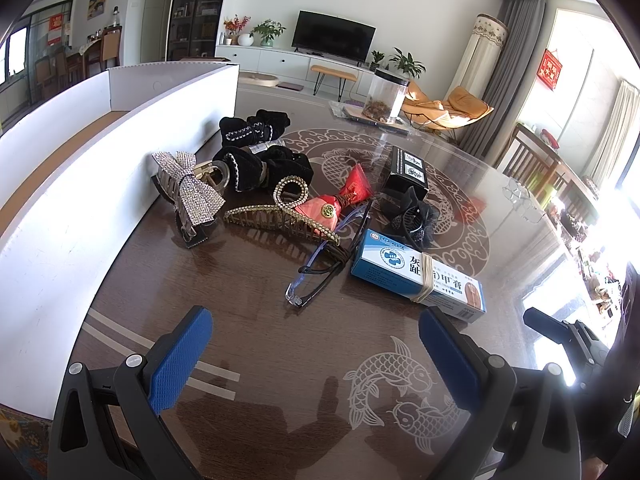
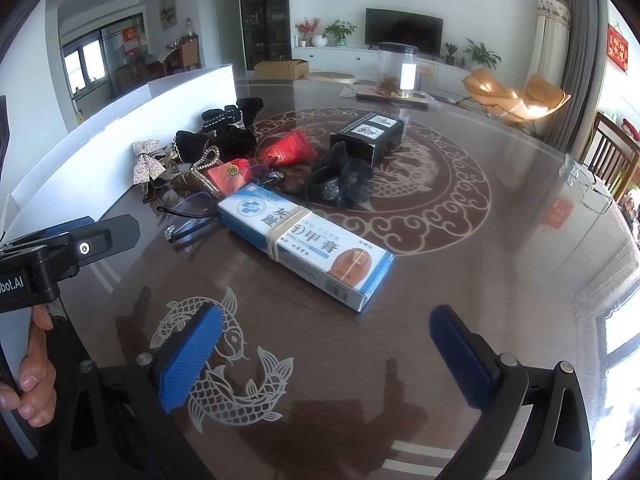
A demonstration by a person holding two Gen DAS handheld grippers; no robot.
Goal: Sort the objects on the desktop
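A heap of small items lies mid-table: a rhinestone bow clip (image 1: pixel 192 192) (image 2: pixel 148 166), black velvet hair clips (image 1: pixel 256 148) (image 2: pixel 224 132), a gold claw clip (image 1: pixel 280 220), red pouches (image 1: pixel 340 200) (image 2: pixel 288 152), folded glasses (image 1: pixel 324 264) (image 2: pixel 188 220), a blue-white medicine box with a rubber band (image 1: pixel 416 276) (image 2: pixel 304 248), a black box (image 1: pixel 408 168) (image 2: pixel 368 132) and a black lace hair piece (image 1: pixel 416 216) (image 2: pixel 340 184). My left gripper (image 1: pixel 316 352) hovers open just before the glasses. My right gripper (image 2: pixel 328 356) is open near the medicine box's end.
A long white cardboard tray (image 1: pixel 100 160) (image 2: pixel 120 136) stands along the left of the dark glass-topped table (image 1: pixel 280 380). A clear jar (image 1: pixel 386 96) (image 2: pixel 396 70) sits at the far side. Another pair of clear glasses (image 2: pixel 588 184) lies at right. A hand (image 2: pixel 36 380) holds the left gripper.
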